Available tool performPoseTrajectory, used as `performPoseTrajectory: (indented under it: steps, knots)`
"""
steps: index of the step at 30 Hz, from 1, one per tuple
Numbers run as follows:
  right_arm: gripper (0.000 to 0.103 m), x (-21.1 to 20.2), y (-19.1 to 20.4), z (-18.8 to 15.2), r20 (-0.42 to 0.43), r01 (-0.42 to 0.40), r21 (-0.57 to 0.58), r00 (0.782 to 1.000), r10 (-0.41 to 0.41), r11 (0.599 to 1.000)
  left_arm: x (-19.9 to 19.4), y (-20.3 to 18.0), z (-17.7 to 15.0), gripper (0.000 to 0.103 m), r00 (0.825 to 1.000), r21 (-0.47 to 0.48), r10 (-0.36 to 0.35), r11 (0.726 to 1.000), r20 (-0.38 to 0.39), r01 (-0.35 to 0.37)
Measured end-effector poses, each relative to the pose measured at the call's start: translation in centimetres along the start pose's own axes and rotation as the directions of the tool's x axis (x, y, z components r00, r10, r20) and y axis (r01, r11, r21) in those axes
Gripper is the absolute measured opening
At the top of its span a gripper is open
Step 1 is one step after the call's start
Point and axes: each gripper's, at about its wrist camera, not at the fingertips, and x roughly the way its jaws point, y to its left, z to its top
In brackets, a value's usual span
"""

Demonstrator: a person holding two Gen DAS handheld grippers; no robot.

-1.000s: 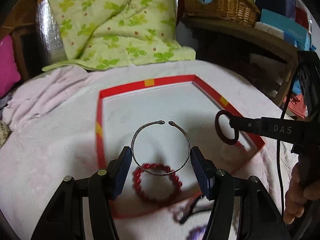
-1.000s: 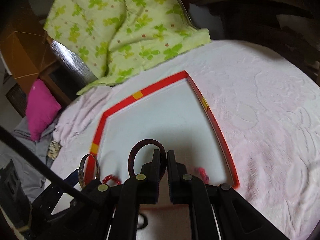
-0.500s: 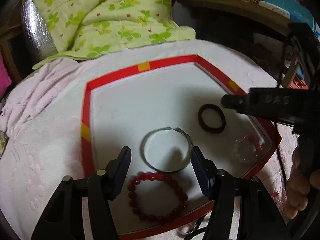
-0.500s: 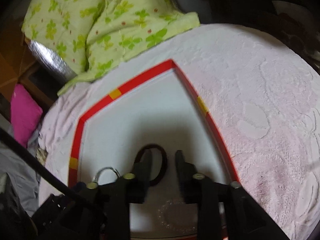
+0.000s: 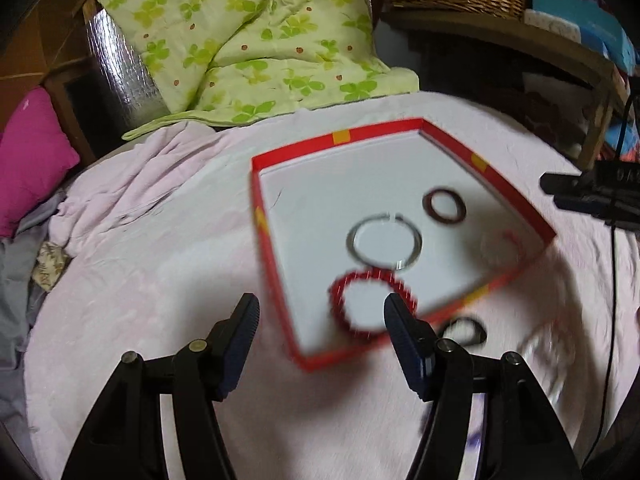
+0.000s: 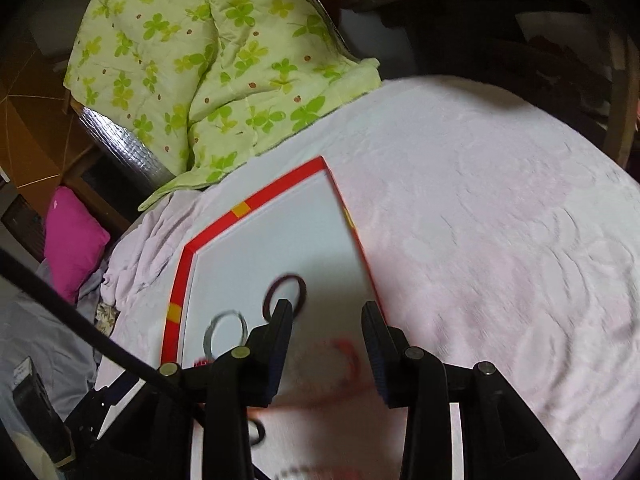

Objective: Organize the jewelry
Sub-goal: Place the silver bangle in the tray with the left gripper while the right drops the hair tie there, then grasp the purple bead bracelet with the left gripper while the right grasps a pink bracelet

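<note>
In the left wrist view, our left tool (image 5: pixel 322 310) hangs wide open and empty above the near edge of the red-rimmed tray (image 5: pixel 448 134) on the pink-covered bed (image 5: pixel 160 240), where a silver bangle (image 5: pixel 384 244), its gap facing away from us, lies flat between a red bead bracelet (image 5: pixel 370 304) and a dark ring (image 5: pixel 444 206); we judge the next step to be fetching the blurred pieces outside the tray. In the right wrist view, our right tool (image 6: pixel 326 320) is likewise open and empty over the tray's near-right part, just above a faint pale bracelet (image 6: pixel 328 364).

Bare pink blanket (image 5: pixel 160 280) left of the red-rimmed tray (image 5: pixel 272 264); 3 bracelets crowd its near half
</note>
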Motion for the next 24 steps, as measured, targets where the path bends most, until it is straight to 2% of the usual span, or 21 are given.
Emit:
performPoseTrajectory:
  steps: [8,13,16,22,24]
  knots:
    - [0.039,-2.6,-2.0,-4.3,-0.118,-0.095,0.031,0.988,0.098,0.995,-2.7,0.2,-3.6,0.066,0.999,0.034,0.016,0.999,-0.033,-0.015]
    - [0.039,-3.5,-2.6,-7.5,-0.189,-0.137,0.03,0.972,0.14,0.99,-3.6,0.0,-6.2,0.066,0.996,-0.013,-0.028,1.0,-0.084,0.027]
    - [0.039,-3.4,-2.7,-8.8,-0.211,-0.122,0.021,0.97,0.123,0.992,-4.0,-0.6,-6.9,0.066,0.995,-0.02,-0.049,0.999,-0.088,0.047]
    - [0.038,-1.7,-2.3,-9.0,-0.239,-0.085,-0.002,0.968,0.082,0.996,-3.8,-1.9,-7.2,0.066,0.993,0.002,-0.067,0.998,-0.095,0.068]
    - [0.031,-0.8,-2.1,-8.9,-0.254,-0.064,-0.016,0.965,0.058,0.998,-3.6,-1.9,-7.2,0.066,0.993,0.0,-0.068,0.998,-0.1,0.069]
